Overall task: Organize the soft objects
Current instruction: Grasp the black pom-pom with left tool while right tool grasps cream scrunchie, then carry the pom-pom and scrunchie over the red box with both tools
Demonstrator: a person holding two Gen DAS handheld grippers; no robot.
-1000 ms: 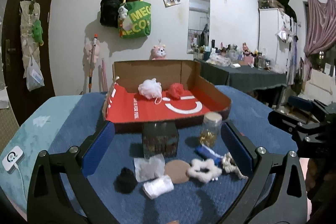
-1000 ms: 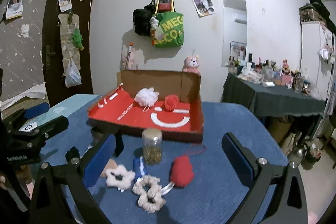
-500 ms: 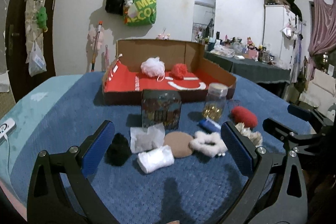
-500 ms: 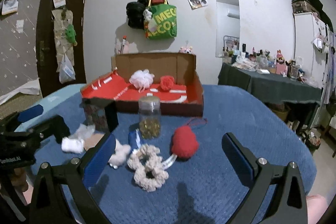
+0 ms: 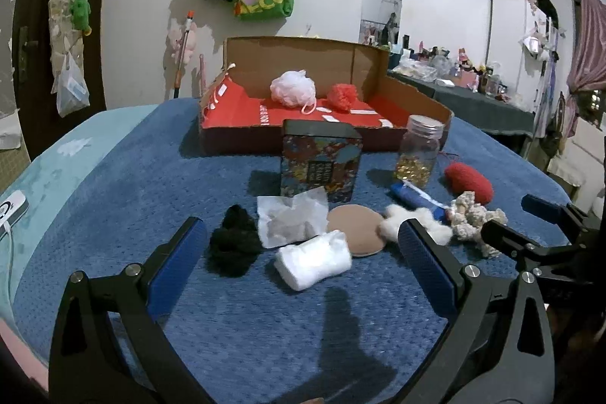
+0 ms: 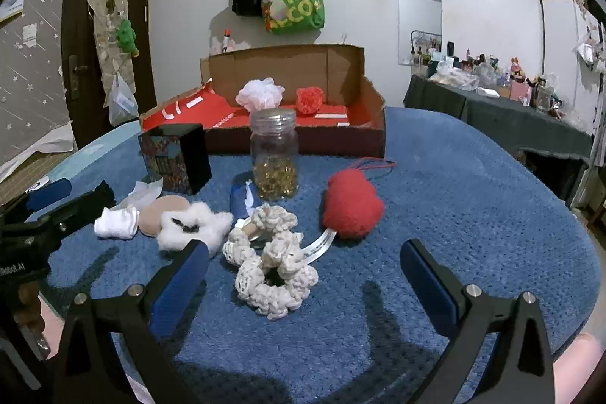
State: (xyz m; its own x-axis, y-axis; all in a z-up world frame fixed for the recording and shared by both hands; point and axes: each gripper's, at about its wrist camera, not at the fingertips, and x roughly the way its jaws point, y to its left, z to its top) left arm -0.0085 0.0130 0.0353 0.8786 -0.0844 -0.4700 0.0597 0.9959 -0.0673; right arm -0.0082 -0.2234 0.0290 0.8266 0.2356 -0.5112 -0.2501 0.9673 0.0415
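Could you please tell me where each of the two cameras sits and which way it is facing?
Left wrist: on the left gripper, open, facing the cardboard box over the white roll; the right gripper shows at right.
Right wrist: on the right gripper, open, facing the same box over the cream scrunchie; the left gripper shows at left.
Shared: box, glass jar, red pouf.
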